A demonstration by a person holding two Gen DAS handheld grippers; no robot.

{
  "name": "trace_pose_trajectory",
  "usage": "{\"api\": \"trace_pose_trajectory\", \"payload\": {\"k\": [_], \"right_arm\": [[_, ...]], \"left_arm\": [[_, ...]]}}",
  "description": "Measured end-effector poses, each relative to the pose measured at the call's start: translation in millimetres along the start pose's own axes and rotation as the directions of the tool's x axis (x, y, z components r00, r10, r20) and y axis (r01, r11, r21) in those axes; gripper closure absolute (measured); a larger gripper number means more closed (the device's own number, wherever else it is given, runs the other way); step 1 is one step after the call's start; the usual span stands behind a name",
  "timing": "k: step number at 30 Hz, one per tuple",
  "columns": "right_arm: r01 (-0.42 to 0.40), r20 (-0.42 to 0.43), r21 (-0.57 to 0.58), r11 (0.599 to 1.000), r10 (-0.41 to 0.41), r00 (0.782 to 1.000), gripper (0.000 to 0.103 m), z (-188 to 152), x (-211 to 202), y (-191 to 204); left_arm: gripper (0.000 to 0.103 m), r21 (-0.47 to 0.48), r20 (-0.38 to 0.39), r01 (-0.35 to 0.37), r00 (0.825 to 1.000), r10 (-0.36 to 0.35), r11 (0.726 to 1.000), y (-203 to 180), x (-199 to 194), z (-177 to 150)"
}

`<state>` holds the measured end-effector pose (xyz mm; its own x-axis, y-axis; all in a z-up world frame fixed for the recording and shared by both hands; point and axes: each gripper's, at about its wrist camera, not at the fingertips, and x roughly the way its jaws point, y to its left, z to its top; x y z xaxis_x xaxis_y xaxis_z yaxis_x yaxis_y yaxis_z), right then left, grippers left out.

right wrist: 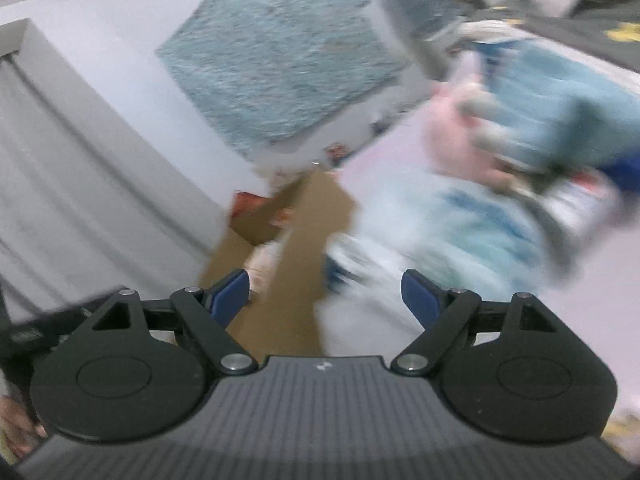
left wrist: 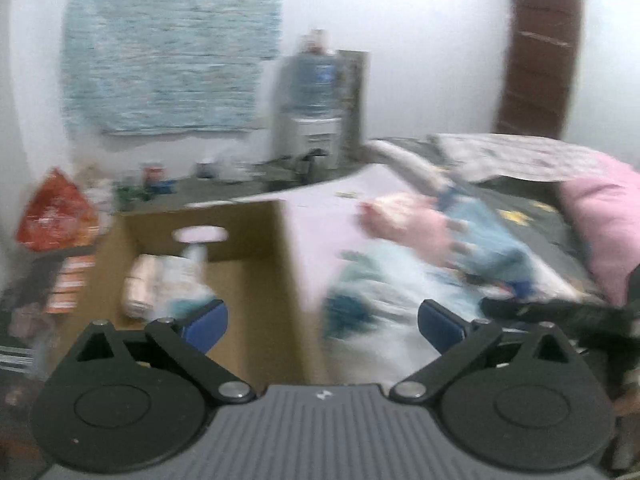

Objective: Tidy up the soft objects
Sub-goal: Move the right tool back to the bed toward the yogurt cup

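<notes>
Both views are motion-blurred. In the left wrist view my left gripper (left wrist: pixel 324 326) is open with nothing between its blue pads. It hovers over the edge where an open cardboard box (left wrist: pixel 256 264) meets the bed. Pale soft items (left wrist: pixel 160 280) lie inside the box. On the bed beyond are a pink plush (left wrist: pixel 408 220), a blue cloth (left wrist: pixel 484 244) and a white-and-teal fabric (left wrist: pixel 356 300). My right gripper (right wrist: pixel 324 298) is also open and empty, above the cardboard box (right wrist: pixel 288 248) wall. The pink plush (right wrist: pixel 452 132), blue cloth (right wrist: pixel 560 96) and white-and-blue fabric (right wrist: pixel 468 232) lie ahead to its right.
The bed has a pale pink sheet (left wrist: pixel 320 216), a pink pillow (left wrist: pixel 604 220) and a dark patterned blanket (left wrist: pixel 520 212). A water dispenser (left wrist: pixel 312 100), a cluttered low shelf (left wrist: pixel 208 184) and an orange bag (left wrist: pixel 56 212) stand behind the box. A grey curtain (right wrist: pixel 60 168) hangs at left.
</notes>
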<state>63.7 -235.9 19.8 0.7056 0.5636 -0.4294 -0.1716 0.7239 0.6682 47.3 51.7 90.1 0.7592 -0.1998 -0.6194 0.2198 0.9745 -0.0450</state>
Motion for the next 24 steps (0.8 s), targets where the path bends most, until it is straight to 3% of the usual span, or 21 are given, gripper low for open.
{"api": "trace_pose_trajectory", "payload": {"k": [4, 11, 19, 24], "right_arm": [[0.070, -0.004, 0.049, 0.996, -0.070, 0.998, 0.020, -26.3, -31.3, -42.7], [0.167, 0.036, 0.097, 0.981, -0.171, 0.985, 0.020, -52.7, -58.4, -91.2], [0.200, 0.085, 0.001, 0.980, -0.199, 0.976, 0.020, -27.2, -46.0, -104.7], [0.237, 0.105, -0.115, 0.965, -0.225, 0.969, 0.020, 0.3, -18.7, -111.9]], "left_arm": [[0.001, 0.032, -0.003, 0.094, 0.996, -0.094, 0.995, -46.8, 14.8, -20.8], [0.002, 0.071, -0.041, 0.155, 0.987, -0.152, 0.985, -110.2, 56.2, -47.9], [0.011, 0.164, -0.031, 0.115, 0.993, -0.111, 0.980, -152.6, 101.0, -49.3], [0.024, 0.135, -0.067, 0.116, 0.992, -0.108, 0.984, -150.5, 121.1, -43.2]]}}
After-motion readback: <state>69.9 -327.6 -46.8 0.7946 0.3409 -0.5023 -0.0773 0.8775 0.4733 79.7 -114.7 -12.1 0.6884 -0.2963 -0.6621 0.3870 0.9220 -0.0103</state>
